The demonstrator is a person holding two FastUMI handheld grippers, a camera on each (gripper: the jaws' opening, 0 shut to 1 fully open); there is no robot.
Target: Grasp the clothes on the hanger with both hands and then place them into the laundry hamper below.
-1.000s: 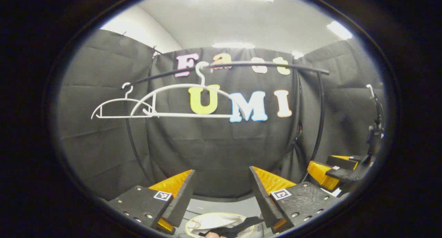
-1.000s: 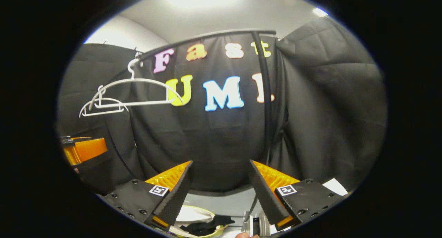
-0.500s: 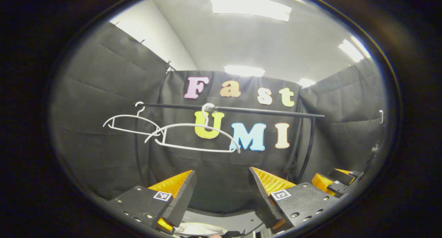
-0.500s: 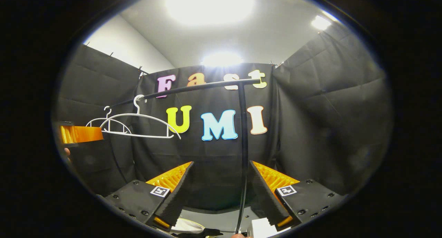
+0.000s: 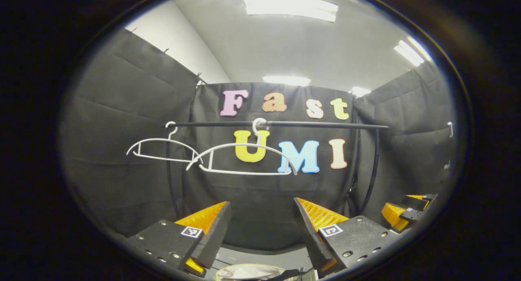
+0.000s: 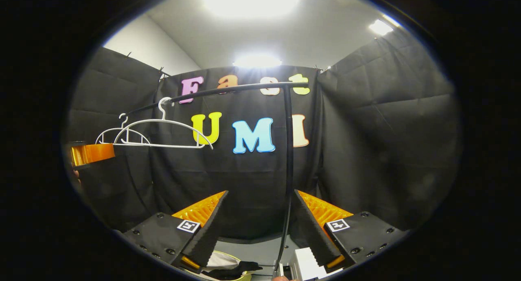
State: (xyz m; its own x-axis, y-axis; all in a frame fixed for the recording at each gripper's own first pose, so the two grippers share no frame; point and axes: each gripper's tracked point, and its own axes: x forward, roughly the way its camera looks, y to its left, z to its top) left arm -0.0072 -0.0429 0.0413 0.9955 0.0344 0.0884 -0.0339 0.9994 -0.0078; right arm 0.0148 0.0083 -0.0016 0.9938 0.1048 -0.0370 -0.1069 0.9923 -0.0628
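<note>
Two bare white hangers (image 5: pixel 244 159) (image 5: pixel 160 148) hang on the black rail (image 5: pixel 285 124) ahead of me. My left gripper (image 5: pixel 261 203) stands open below them, with nothing between its fingers. My right gripper (image 6: pixel 259 193) is open too, also holding nothing. The laundry hamper's pale rim (image 5: pixel 228 271) shows at the bottom edge between the left fingers. In the right gripper view the hamper (image 6: pixel 234 277) holds dark clothes (image 6: pixel 240 268). The right gripper (image 5: pixel 407 209) appears at the far right of the left gripper view, and the left gripper (image 6: pixel 91 152) at the far left of the right gripper view.
The rack's black upright post (image 6: pixel 288 150) rises just in front of the right gripper. A curved side leg (image 5: pixel 169 179) stands at the rack's left end. A white boxy object (image 6: pixel 303 264) lies on the grey floor (image 6: pixel 260 250) beside the hamper.
Both grippers have drawn back from the rack and tilted upward, so the rail and hangers look smaller and the hamper has slid to the bottom edge. Both stay open.
</note>
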